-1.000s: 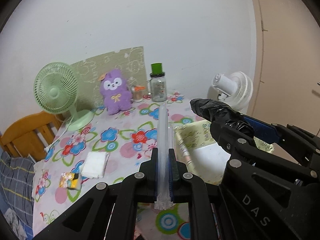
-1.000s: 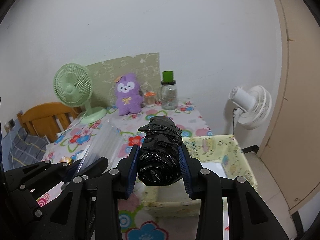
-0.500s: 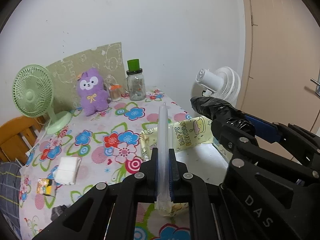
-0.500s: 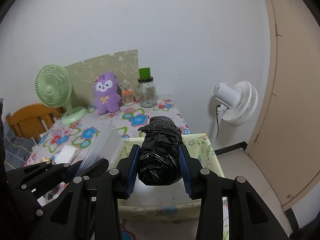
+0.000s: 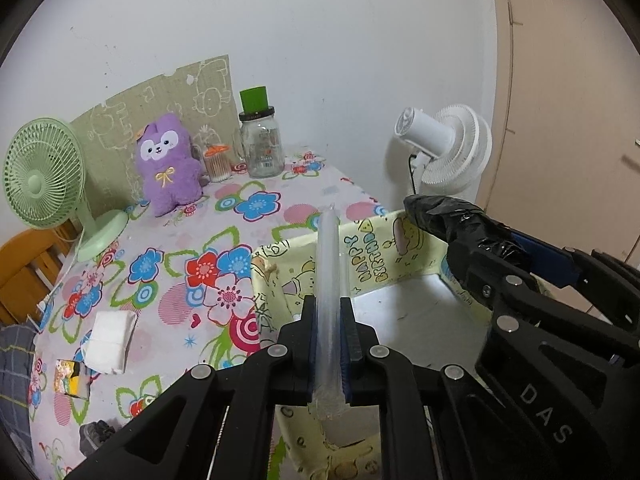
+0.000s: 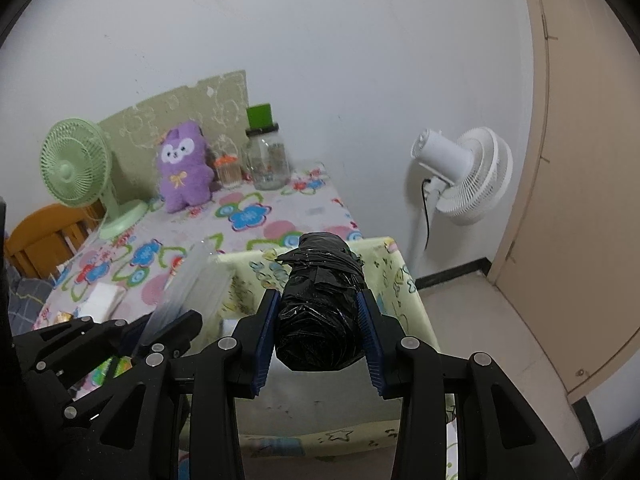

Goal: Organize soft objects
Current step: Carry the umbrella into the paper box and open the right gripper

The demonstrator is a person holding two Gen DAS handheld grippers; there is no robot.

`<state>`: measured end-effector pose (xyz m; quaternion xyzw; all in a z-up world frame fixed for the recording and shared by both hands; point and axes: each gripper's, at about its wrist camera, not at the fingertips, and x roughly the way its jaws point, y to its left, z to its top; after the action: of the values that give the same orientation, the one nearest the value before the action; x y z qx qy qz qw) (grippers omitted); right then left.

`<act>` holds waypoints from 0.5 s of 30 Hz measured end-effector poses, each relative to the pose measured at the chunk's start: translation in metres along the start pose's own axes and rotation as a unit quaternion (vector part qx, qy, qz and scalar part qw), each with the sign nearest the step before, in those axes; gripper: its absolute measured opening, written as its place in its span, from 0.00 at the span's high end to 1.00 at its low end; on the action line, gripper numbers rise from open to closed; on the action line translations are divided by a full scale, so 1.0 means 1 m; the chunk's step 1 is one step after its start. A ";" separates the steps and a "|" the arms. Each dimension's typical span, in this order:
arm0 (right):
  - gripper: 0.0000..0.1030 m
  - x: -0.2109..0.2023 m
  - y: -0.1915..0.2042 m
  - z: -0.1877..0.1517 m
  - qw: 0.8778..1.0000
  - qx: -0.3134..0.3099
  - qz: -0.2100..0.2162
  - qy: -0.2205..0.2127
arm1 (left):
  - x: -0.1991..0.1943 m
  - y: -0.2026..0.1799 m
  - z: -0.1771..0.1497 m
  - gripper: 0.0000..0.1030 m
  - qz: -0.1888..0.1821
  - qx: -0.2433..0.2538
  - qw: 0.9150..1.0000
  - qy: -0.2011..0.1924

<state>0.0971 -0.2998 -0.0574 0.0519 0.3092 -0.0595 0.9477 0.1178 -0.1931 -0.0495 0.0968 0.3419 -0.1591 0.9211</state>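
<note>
Left wrist view shows the left tool (image 5: 330, 332) clamped on a clear plastic-bag stack (image 5: 330, 272) and the right tool (image 6: 318, 320) clamped on a black bag roll (image 6: 320, 312), both above the yellow box (image 5: 380, 256), neither dropped in yet.

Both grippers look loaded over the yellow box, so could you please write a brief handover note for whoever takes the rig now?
Left gripper: shut on the clear plastic bags, above the yellow box.
Right gripper: shut on the black bag roll, also above the box.
Done: nothing shows inside the box.
Left: release both into it. The purple plush and white tissue pack sit on the table.
</note>
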 end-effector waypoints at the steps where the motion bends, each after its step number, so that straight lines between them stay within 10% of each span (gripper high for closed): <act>1: 0.59 0.002 -0.002 -0.001 1.000 0.001 -0.002 0.002 | 0.003 -0.001 -0.001 0.74 0.003 0.003 1.000 0.002; 10: 0.24 0.003 -0.006 -0.008 1.000 0.014 -0.010 0.008 | 0.005 -0.006 -0.006 0.20 0.007 0.014 1.000 0.000; 15: 0.16 -0.008 0.000 -0.008 1.000 0.006 -0.014 -0.002 | -0.004 -0.003 -0.008 0.07 0.006 0.010 1.000 -0.010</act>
<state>0.0858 -0.2979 -0.0594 0.0533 0.3079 -0.0752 0.9469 0.1091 -0.1930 -0.0529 0.1069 0.3306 -0.1576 0.9244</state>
